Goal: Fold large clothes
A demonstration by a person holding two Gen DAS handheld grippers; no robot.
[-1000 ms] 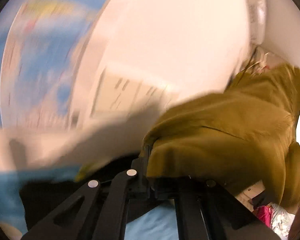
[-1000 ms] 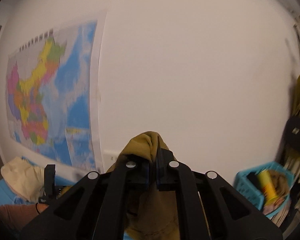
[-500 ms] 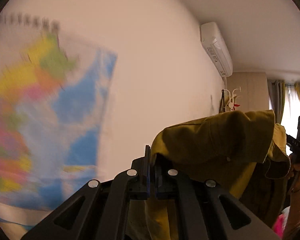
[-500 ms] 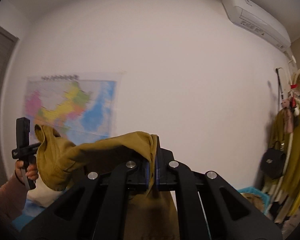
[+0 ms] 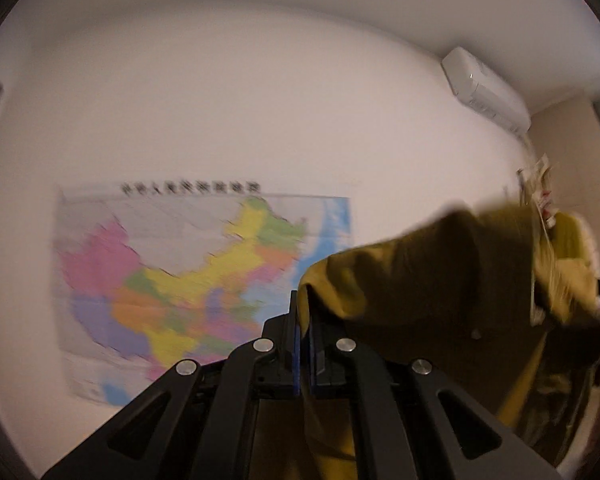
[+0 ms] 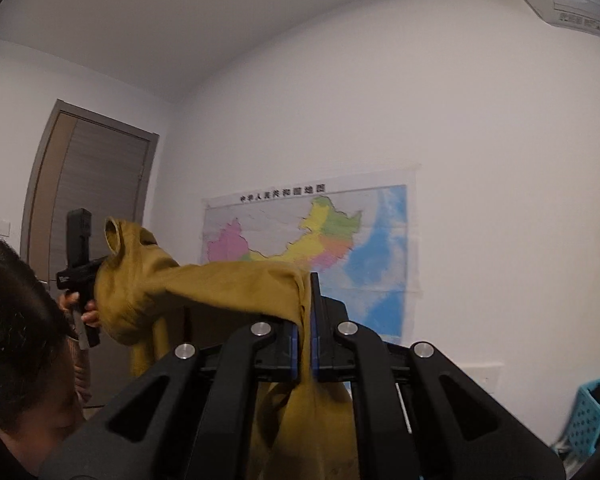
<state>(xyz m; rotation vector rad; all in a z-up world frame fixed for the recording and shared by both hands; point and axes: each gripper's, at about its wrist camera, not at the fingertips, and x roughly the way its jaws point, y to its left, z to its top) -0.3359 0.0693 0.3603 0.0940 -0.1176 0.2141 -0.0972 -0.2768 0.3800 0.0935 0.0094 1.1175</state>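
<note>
Mustard garment [image 6: 228, 284] now up in the air, stretched across the wall map [image 6: 340, 240] | left gripper [image 5: 304, 312] pinching one edge, swung up from low | right gripper [image 6: 305, 300] pinching the other | spread out, fold not started

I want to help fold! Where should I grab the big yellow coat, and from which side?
Grab the loose part of the mustard garment hanging below its stretched top edge, coming from underneath. Both the left gripper and right gripper already pinch the top.
</note>
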